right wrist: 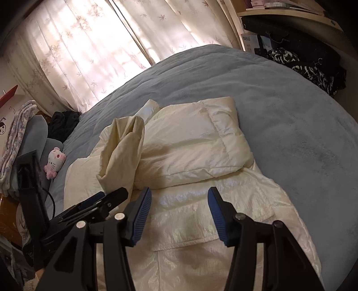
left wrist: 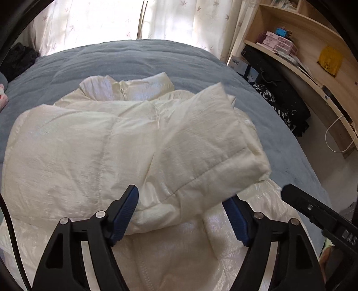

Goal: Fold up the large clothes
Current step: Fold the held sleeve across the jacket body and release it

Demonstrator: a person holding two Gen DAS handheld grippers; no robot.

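Cream puffer jacket lies spread on blue-grey bed, collar toward curtains. Both sleeves folded in across jacket's chest; sleeve cuff sits just ahead of left gripper. Left jaws wide apart, cuff edge between pads, pads not pressing. Right gripper hovers over jacket's lower front, jaws approx half open, nothing between. Pink-white plush toy on bed left of jacket. Shelves right of bed.
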